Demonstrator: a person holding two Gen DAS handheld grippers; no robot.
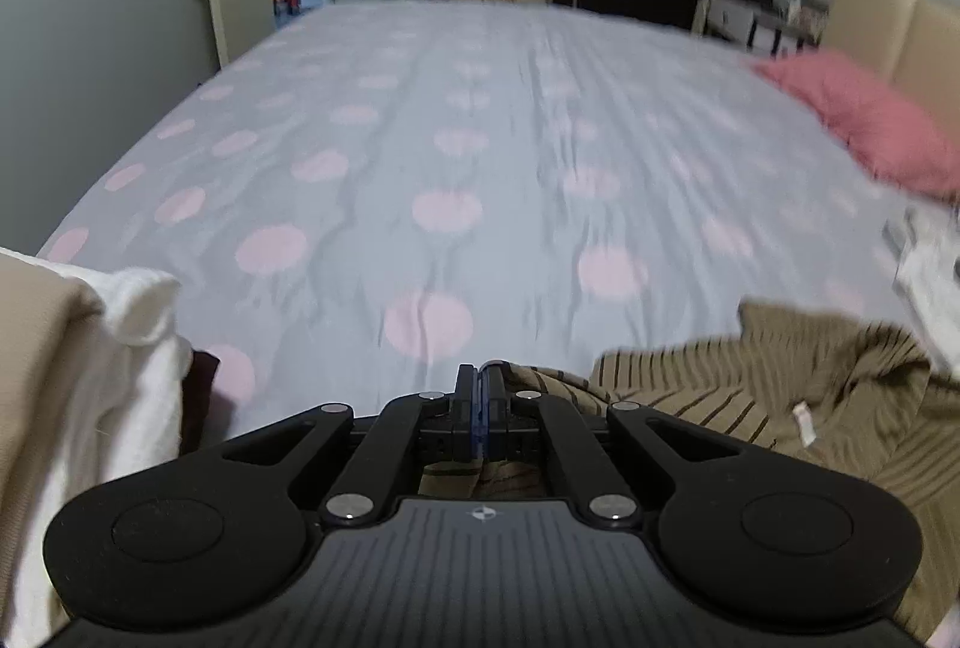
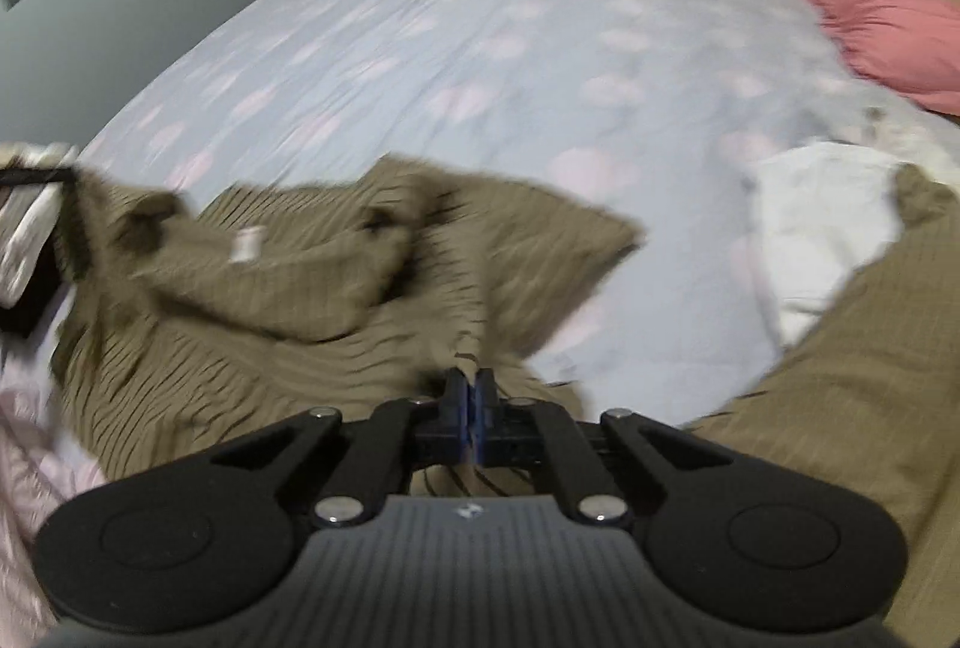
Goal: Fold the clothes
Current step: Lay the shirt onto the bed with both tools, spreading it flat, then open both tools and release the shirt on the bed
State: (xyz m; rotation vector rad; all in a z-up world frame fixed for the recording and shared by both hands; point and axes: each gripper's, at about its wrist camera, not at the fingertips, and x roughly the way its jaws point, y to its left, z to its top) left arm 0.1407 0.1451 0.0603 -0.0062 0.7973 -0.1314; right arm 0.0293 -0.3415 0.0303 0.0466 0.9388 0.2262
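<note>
Between both claws, pinched — striped olive garment (image 2: 252,300), bedspread (image 1: 480,138) beneath

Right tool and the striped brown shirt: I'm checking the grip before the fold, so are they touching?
Touching. In the right wrist view the right tool is closed, with the striped brown shirt pinched between its fingers and running out from the tips.

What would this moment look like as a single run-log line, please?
phase: spreading | left gripper: shut on striped olive garment | right gripper: shut on same garment | surface: dotted bedspread | blur: motion
</note>
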